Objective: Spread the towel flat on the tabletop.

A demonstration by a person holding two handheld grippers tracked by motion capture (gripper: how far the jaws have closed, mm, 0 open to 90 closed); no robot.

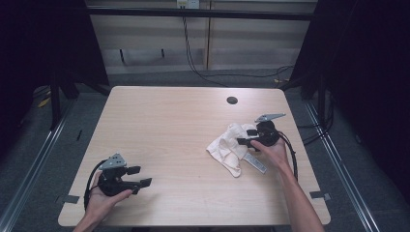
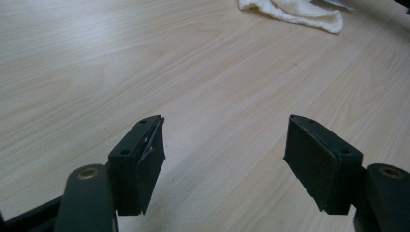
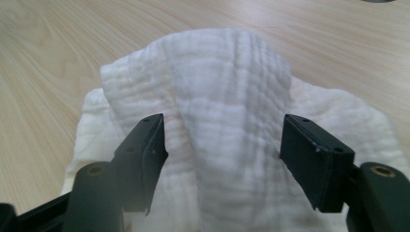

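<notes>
A crumpled white cloth (image 1: 231, 145) sits on the right half of the wooden bench (image 1: 174, 125). The right tool (image 1: 246, 137) is right up against it, jaws spread apart with a raised fold of cloth between them, not pinched. The left tool (image 1: 139, 176) hangs over bare wood near the front-left corner, jaws apart too, holding nothing.

Even overhead light, dark surroundings, sharp focus.
</notes>
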